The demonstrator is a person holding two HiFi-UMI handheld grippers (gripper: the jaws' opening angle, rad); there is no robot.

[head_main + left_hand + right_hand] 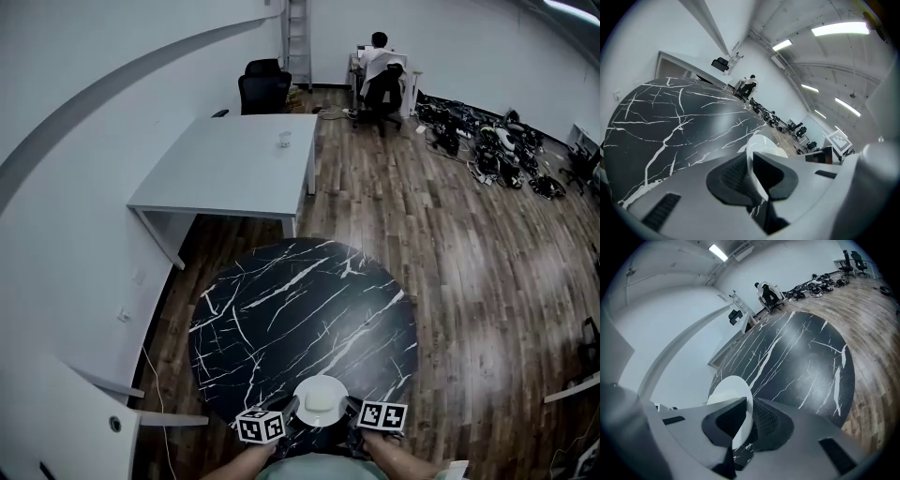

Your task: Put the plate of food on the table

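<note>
Gripping the white plate point(322, 382) by opposite rims, left tongs point(751, 174) and right tongs point(749, 420) each pinched shut on its thin edge. Holding it, with pale food point(319, 403) on top, over the near edge of the black marbled surface point(300, 309). Beyond, well apart: white desk point(234, 173) with small cup point(284, 139), black chair point(264, 86), seated person point(380, 61), tangled cables point(487, 145).

White desk point(225, 173) bearing cup point(284, 140); person point(380, 61) seated beyond.

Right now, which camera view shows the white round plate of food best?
The head view: nearly the whole white round plate and its pale food show from above. Both gripper views catch only its rim, edge-on between the jaws.
</note>
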